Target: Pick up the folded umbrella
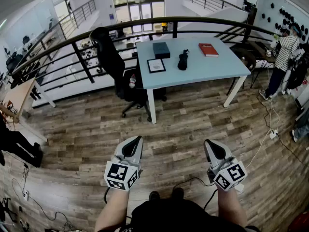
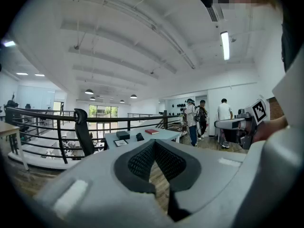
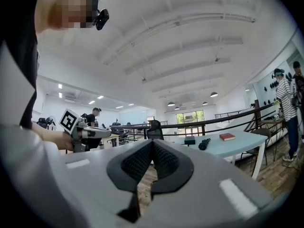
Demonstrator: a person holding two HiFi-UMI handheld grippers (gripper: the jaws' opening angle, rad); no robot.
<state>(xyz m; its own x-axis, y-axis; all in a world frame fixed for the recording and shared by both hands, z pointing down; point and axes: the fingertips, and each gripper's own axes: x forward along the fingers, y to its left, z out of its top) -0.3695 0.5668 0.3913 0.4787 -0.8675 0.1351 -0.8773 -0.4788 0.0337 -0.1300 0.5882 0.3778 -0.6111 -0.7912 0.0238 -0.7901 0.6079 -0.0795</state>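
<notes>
Left gripper [image 1: 138, 139] fingers closed, holding nothing. Right gripper [image 1: 207, 142] fingers closed too, empty. Folded umbrella [image 1: 183, 60] lies on the table [image 1: 212, 67], well apart from both.

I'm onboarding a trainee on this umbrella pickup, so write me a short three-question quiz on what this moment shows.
1. Multiple choice: in the head view, what lies just right of the folded umbrella on the table? A) a red book B) a mug C) a bottle
2. True or false: the left tool already grips the folded umbrella.
3. Fill in: the right tool has its jaws ____ (open or shut).

Key
1. A.
2. False. Both tools are held over the wooden floor, well short of the table.
3. Shut, with nothing between them.
</notes>
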